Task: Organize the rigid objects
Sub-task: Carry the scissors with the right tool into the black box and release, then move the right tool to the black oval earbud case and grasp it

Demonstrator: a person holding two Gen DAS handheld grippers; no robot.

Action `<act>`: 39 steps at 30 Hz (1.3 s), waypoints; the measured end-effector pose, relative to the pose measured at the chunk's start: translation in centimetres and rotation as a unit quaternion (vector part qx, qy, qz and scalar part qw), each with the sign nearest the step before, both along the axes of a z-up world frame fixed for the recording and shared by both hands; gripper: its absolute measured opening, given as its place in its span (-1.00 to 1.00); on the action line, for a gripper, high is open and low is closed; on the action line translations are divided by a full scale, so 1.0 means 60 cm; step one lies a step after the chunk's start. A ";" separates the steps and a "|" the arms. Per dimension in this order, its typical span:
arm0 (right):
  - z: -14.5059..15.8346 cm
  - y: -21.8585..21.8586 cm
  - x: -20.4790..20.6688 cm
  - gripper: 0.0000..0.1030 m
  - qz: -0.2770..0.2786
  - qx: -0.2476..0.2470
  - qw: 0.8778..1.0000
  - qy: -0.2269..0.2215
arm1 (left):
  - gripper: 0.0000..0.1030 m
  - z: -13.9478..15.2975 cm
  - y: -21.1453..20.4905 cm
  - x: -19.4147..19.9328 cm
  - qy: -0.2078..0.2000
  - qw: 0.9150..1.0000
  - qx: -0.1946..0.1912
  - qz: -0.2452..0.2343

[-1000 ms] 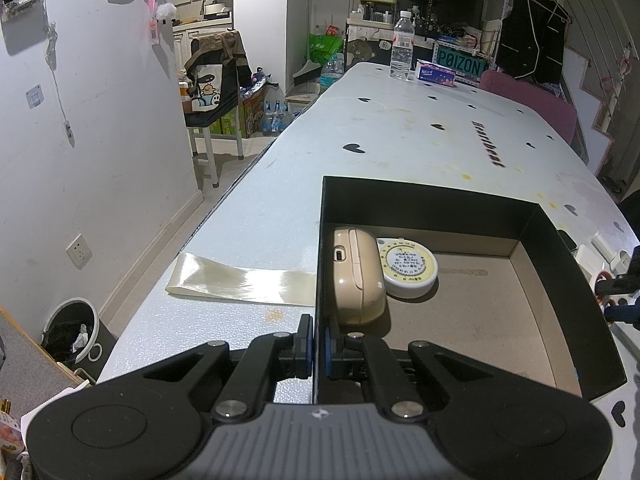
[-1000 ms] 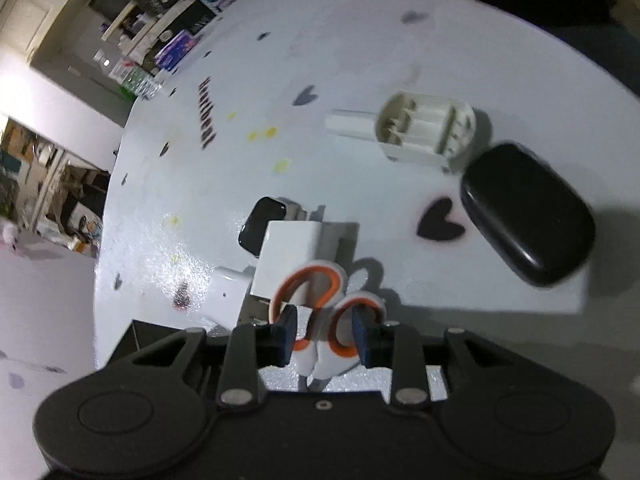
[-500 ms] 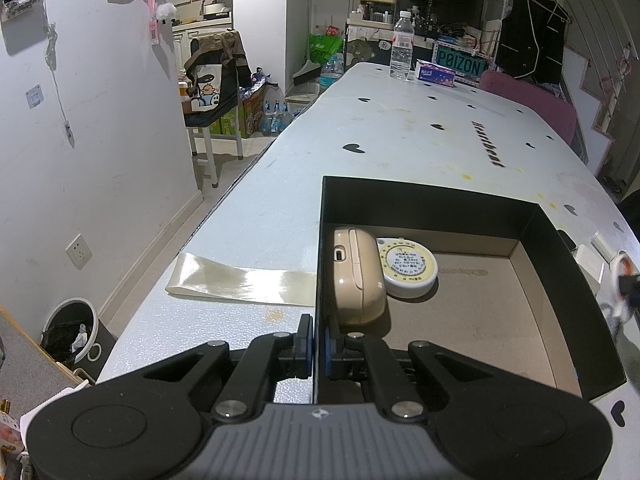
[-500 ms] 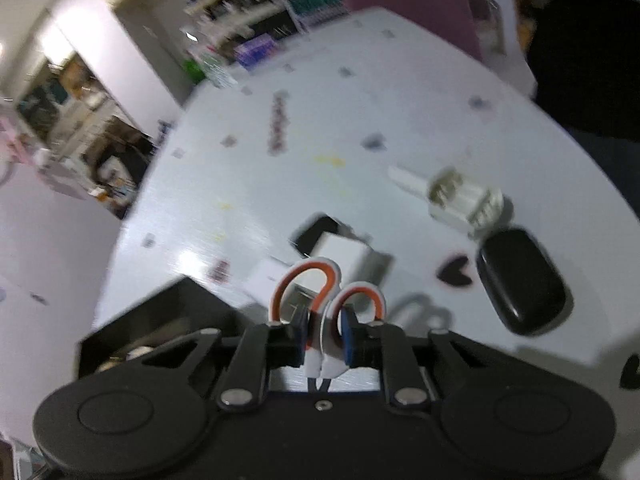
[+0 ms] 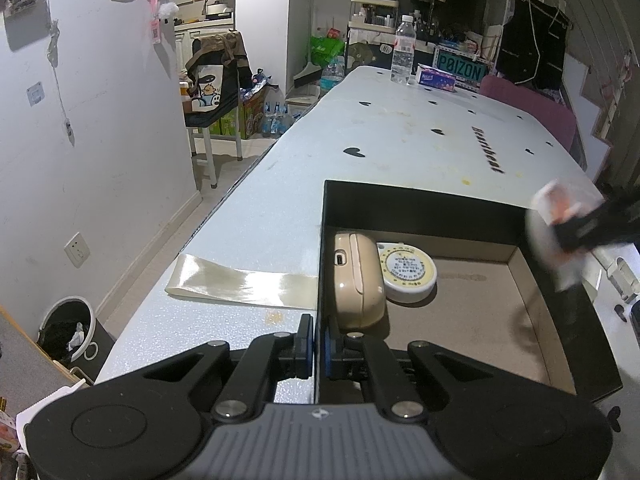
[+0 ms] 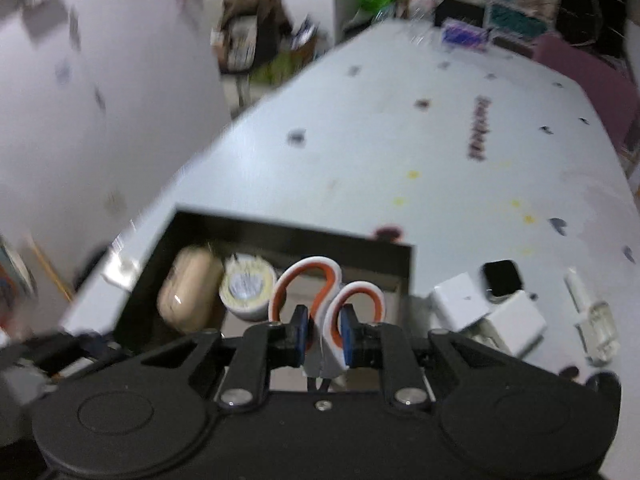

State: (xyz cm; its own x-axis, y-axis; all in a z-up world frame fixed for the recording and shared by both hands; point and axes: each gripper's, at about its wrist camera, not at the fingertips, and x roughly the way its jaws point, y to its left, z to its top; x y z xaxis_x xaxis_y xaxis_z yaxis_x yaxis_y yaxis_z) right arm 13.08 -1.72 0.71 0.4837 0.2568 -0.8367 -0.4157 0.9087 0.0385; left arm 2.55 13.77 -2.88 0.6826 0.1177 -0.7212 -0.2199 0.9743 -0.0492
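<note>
White tabletop [image 6: 400, 152] is seen beyond the right gripper [image 6: 323, 338], clamped on scissors [image 6: 332, 300] whose handles could snag the box [image 6: 288, 232] wall below, while the left gripper [image 5: 318, 346] is pinched on that box's near wall.

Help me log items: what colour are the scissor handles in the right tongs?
White with orange inner rims on the scissor handles, clearest in the right wrist view.

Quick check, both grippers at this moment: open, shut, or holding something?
Left gripper: shut on the near wall of the black box.
Right gripper: shut on the scissors at the handles.
</note>
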 end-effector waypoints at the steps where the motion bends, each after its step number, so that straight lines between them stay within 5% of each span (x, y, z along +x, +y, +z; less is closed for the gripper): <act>1: -0.012 0.014 0.010 -0.66 0.006 -0.018 1.000 0.002 | -0.91 0.000 0.000 -0.001 -0.001 1.000 0.000 0.000; 8: -0.044 0.059 0.044 -0.65 0.009 -0.055 0.998 0.017 | -0.91 -0.001 0.000 -0.001 -0.002 1.000 -0.001 -0.001; 11: -0.040 0.056 0.048 -0.42 -0.002 -0.038 0.999 0.016 | -0.91 -0.002 0.000 0.000 -0.002 1.000 -0.002 -0.002; 22: -0.001 0.020 0.011 -0.41 -0.007 0.009 1.000 -0.005 | -0.91 -0.002 0.000 0.000 -0.002 1.000 -0.002 -0.001; 31: 0.034 -0.030 -0.051 -0.11 -0.009 0.042 0.998 -0.037 | -0.91 -0.002 0.000 0.000 -0.002 1.000 -0.002 -0.001; 39: 0.033 -0.063 -0.091 0.52 -0.027 0.050 0.997 -0.059 | -0.91 -0.001 0.001 0.000 -0.002 1.000 -0.002 -0.001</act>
State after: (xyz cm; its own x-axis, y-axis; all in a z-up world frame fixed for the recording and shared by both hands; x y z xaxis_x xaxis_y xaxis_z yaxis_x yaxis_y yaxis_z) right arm 7.65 -5.53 2.69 0.5921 0.3068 -0.7452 -0.3739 0.9237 0.0832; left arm 2.55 13.82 -2.95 0.6861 0.1138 -0.7185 -0.2174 0.9746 -0.0532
